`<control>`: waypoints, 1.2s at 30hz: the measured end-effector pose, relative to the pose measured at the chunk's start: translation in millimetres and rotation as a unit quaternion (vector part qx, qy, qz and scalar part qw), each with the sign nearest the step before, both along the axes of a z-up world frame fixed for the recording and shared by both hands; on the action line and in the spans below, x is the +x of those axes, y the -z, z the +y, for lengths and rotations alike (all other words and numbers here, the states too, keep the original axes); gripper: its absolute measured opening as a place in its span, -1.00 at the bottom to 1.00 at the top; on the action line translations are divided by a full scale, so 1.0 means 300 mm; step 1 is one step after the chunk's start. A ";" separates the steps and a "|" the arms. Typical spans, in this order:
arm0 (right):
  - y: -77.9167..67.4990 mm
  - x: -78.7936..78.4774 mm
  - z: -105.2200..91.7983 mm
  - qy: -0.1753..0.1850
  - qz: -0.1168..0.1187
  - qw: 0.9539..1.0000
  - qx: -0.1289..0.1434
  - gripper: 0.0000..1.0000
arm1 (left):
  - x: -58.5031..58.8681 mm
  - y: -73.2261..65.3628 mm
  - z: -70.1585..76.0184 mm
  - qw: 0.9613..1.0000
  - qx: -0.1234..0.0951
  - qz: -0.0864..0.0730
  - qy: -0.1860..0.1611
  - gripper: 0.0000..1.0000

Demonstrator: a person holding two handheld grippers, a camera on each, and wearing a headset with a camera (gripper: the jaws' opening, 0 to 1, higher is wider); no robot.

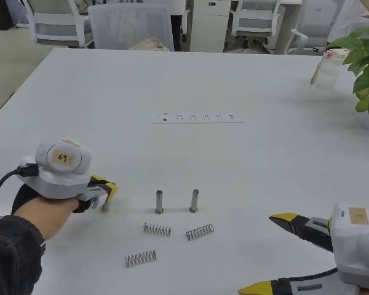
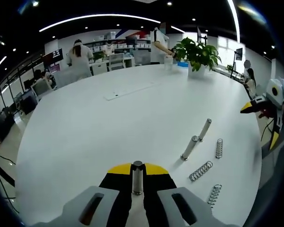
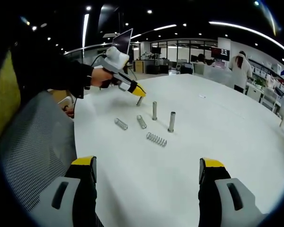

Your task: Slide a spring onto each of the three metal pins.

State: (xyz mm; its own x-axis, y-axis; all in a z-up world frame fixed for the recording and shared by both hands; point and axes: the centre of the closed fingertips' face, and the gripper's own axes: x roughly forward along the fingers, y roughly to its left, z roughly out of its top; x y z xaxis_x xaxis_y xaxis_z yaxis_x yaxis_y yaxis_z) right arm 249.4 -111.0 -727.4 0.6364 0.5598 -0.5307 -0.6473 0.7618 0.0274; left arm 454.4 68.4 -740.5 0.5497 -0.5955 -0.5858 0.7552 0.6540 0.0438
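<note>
Table point(image 1: 246, 160): white and broad. The task's things sit in its near part, between the two grippers.
Right gripper point(image 1: 267, 253): at the near right, jaws wide apart and holding nothing, well apart from the springs.
Left gripper point(image 2: 137, 171): at the near left, jaws narrow and clamped on the held pin point(image 2: 137, 183), tips pointing down at the table.
Held pin, seating: I cannot tell whether its foot touches the table.
Standing pins: the left standing pin point(image 1: 159, 201) and right standing pin point(image 1: 194, 201) are upright, side by side, bare, just to the right of the left gripper.
Springs: the left spring point(image 1: 157, 229) and right spring point(image 1: 200, 232) lie just in front of the standing pins, and the near spring point(image 1: 141, 258) lies closer to the person. None is on a pin.
Key relation: each spring lies flat with its long axis along the table, while the pins' axes are vertical, so a spring probably has to be lifted and turned on end.
Nearer gripper: the left is closer to the springs but occupied. From the free right jaws the springs lie ahead and to the left, the right spring nearest.
View difference: the left gripper view shows the clamp on the pin plainly, whereas in the head view the gripper's body covers most of it. The right gripper view shows the full gap of its own jaws.
</note>
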 end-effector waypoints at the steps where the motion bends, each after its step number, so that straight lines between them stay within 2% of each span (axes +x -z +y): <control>1: -0.001 0.000 0.001 -0.001 -0.001 1.000 -0.001 0.77 | -0.006 -0.001 0.003 1.000 -0.001 0.000 -0.001 -1.00; 18: -0.022 -0.008 0.025 -0.018 -0.004 1.000 -0.012 0.77 | -0.066 -0.006 0.013 1.000 -0.015 0.009 -0.002 -1.00; 26: -0.033 -0.013 0.035 -0.023 -0.005 1.000 -0.014 0.77 | -0.084 -0.002 0.003 1.000 -0.018 0.017 0.003 -1.00; 36: -0.036 -0.013 0.037 -0.027 -0.007 0.999 -0.019 0.77 | -0.088 -0.004 -0.021 1.000 -0.023 0.014 0.008 -1.00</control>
State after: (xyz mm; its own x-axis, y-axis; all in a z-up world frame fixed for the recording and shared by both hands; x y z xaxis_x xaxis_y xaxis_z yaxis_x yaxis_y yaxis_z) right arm 245.5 -99.9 -716.7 0.6132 0.5724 -0.5443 -0.6871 0.7265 -0.0101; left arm 427.8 62.2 -739.5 0.5247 -0.6297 -0.5728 0.7655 0.6434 -0.0061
